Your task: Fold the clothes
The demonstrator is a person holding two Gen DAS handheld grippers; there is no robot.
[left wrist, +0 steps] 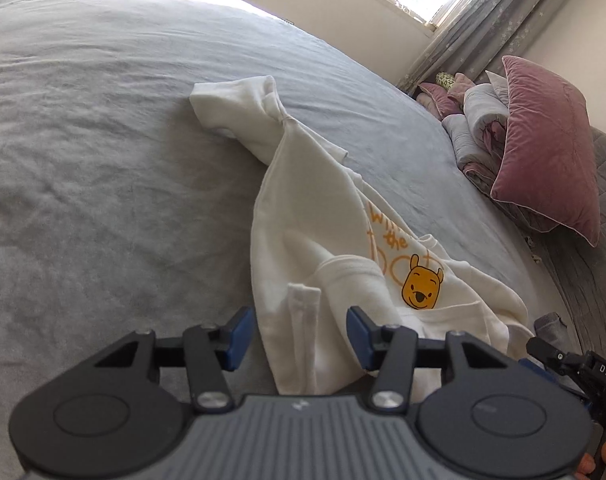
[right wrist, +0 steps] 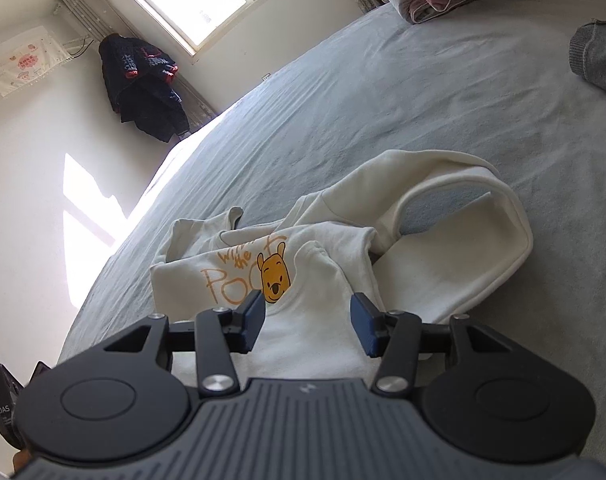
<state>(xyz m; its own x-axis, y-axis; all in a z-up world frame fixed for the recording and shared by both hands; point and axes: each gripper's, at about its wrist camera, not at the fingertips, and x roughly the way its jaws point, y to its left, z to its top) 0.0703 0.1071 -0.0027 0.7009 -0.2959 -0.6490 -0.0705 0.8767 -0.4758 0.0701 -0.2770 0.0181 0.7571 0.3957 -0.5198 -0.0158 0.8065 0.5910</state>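
Observation:
A cream sweatshirt [left wrist: 315,216] with a yellow bear print [left wrist: 421,288] lies crumpled on the grey bed. One twisted sleeve [left wrist: 243,104] stretches away toward the far side. My left gripper [left wrist: 301,338] is open, its blue pads on either side of a cuff and a fold at the near edge of the shirt. In the right wrist view the same sweatshirt [right wrist: 315,320] shows its print [right wrist: 275,276] and hood [right wrist: 463,216]. My right gripper [right wrist: 307,324] hangs open just over the cloth below the print, with nothing pinched between its pads.
The grey bedsheet [left wrist: 103,160] spreads wide to the left. A pink cushion [left wrist: 551,148] and folded bedding [left wrist: 479,136] are piled at the right by a curtain. A grey garment [right wrist: 599,56] lies at the far right. Dark clothes [right wrist: 143,84] hang near the window.

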